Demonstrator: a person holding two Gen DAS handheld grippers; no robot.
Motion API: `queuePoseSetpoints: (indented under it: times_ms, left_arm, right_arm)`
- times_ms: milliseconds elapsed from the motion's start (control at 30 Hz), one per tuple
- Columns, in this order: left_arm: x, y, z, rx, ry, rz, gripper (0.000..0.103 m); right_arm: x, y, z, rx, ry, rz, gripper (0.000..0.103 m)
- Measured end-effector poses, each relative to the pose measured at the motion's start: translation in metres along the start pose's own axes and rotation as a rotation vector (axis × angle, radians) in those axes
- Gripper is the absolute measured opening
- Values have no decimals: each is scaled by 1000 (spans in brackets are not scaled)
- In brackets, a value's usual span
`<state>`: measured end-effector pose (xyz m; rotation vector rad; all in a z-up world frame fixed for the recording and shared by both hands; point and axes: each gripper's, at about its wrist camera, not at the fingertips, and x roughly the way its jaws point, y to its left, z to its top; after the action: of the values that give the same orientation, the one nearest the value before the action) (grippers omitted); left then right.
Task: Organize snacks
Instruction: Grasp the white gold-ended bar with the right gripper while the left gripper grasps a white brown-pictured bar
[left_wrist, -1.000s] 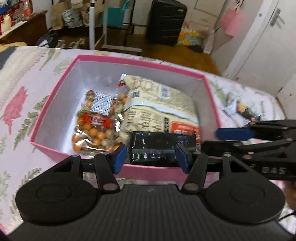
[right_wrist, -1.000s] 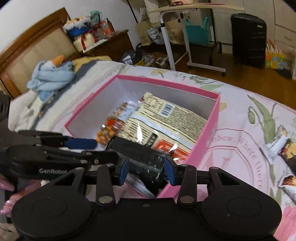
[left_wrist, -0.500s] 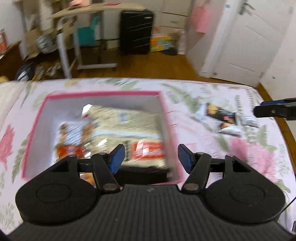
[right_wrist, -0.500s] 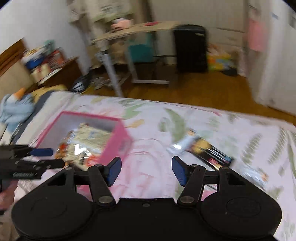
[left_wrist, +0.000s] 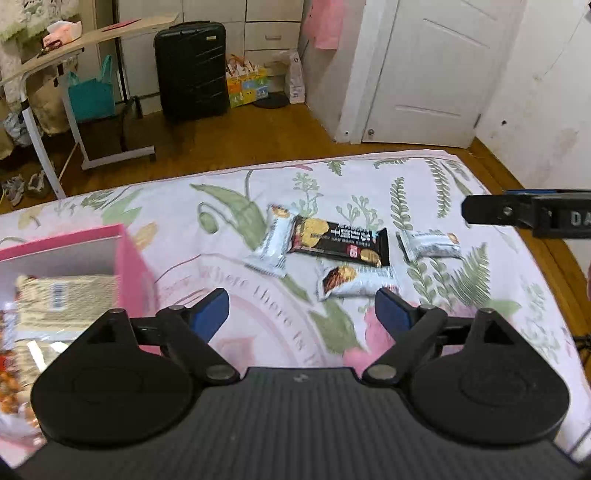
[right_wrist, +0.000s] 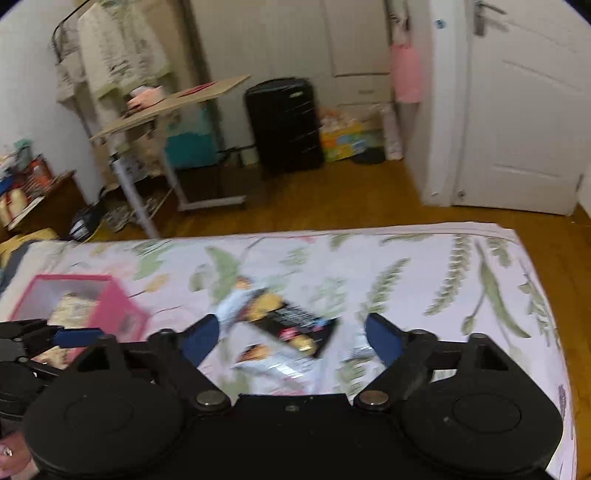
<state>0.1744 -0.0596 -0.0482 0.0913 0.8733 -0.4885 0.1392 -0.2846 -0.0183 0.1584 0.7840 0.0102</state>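
A pink box (left_wrist: 127, 254) sits at the left on the floral bedspread, with a beige snack bag (left_wrist: 66, 299) and a bag of orange nuts (left_wrist: 7, 391) inside. A black snack pack (left_wrist: 338, 242) and three small white packs (left_wrist: 273, 245) (left_wrist: 354, 282) (left_wrist: 430, 245) lie on the spread ahead. My left gripper (left_wrist: 301, 314) is open and empty, just short of them. My right gripper (right_wrist: 291, 334) is open and empty above the same black pack (right_wrist: 295, 326). The pink box (right_wrist: 122, 314) shows at its left.
The bed edge (left_wrist: 258, 170) runs across ahead, wooden floor beyond. A black suitcase (left_wrist: 190, 66), a rolling side table (left_wrist: 74, 48) and a white door (left_wrist: 436, 66) stand farther off. The right gripper's side (left_wrist: 528, 216) reaches in at the right.
Both grippers let go of the black pack at the pink box, opened, and swung right toward the loose packs on the bedspread.
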Motion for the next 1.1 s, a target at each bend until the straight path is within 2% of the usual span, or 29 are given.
queuePoseSetpoints:
  times_ms: [233,300,400,500,633,767,900,1100]
  left_arm:
    - [70,-28,-6,-64,-34,-34,89]
    - [87,-37,-10,-53,-50,-38,89]
    - [106,-53,-16,-7,-88,-5,89]
    - [117,-59,-21,-2,-103,12,90]
    - [125,-58,-25,-55,-83,16,92]
    - [132,-59,-26,-73,-70,-7,94]
    - [142,-63,-26,-56,-54,19,95]
    - [151,-63,-27,-43,-56,42,97]
  right_arm:
    - [55,-54,-24,89,11,-23,94]
    - [72,-62,-33,98,10,-33,94]
    - [93,-69,-44,91,-8,-84,94]
    - [105,-78,-48,123,-31,-77,94]
    - [118,-88,-49,179,-11,-74,94]
    - [126,-84,-52,141,19,-82,101]
    - [139,-79,-55,101,67,-125,101]
    - [145,-83,-53,139,40,-141,101]
